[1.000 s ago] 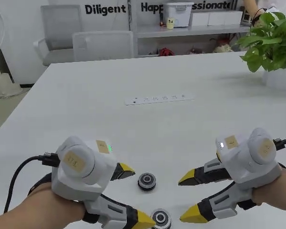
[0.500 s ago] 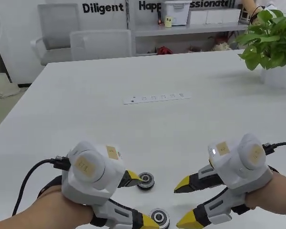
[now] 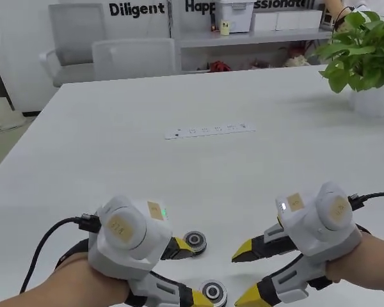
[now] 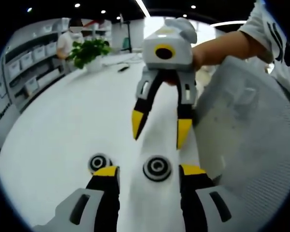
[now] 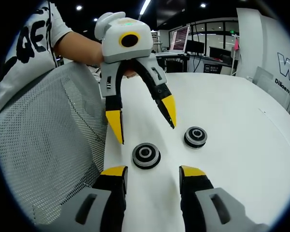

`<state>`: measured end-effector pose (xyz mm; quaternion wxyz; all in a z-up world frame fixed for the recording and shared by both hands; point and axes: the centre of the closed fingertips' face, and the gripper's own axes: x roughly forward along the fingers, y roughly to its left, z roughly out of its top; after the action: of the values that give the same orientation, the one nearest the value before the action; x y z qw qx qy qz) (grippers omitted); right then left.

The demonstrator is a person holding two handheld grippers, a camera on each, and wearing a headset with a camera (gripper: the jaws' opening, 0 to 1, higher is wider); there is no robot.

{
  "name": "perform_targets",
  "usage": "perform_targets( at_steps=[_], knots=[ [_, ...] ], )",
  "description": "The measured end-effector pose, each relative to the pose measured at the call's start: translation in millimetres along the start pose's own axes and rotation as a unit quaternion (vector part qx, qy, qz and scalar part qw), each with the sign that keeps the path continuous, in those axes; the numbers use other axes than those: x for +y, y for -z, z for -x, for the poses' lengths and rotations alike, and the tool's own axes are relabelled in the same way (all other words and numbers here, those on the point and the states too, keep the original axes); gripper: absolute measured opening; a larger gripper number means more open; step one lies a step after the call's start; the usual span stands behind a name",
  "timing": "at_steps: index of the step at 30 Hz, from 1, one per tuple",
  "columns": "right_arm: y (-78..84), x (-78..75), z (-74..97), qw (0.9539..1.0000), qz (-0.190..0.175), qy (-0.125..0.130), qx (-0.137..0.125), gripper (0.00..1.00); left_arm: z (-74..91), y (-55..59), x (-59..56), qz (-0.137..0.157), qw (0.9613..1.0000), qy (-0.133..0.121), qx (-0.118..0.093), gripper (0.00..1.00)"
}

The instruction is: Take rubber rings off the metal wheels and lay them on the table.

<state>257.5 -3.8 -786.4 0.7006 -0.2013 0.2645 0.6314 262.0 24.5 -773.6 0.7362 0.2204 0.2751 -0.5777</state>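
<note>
Head view says you've barely started: far wheel (image 3: 194, 241) and near wheel (image 3: 212, 292) sit on the table (image 3: 243, 166), rubber rings (image 5: 135, 155) seemingly on. Your left gripper (image 3: 192, 273) and right gripper (image 3: 238, 277) gape wide, empty, either side.

Opposed low gripper views, wheels (image 4: 157, 167) between

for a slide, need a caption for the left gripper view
Left gripper, jaws open, aimed at a metal wheel; second wheel beside it; open right gripper opposite
</note>
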Motion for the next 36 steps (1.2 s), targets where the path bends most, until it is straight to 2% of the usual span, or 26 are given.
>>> perform_targets(
  at_steps=[12,22,36],
  knots=[
    [4.1,-0.9,-1.6,1.0,-0.005,0.0,0.0,0.4,-6.9,2.2,-5.0,-0.001,0.9999,0.013,0.001,0.41],
    [6.0,0.6,-3.7,1.0,-0.007,-0.003,0.002,0.4,-13.3,5.3,-12.4,-0.014,0.9994,0.029,0.008,0.27],
    [7.6,1.7,-5.1,0.9999,-0.008,-0.006,0.004,0.39,-19.6,8.0,-14.5,-0.023,0.9991,0.033,0.015,0.2]
  ],
)
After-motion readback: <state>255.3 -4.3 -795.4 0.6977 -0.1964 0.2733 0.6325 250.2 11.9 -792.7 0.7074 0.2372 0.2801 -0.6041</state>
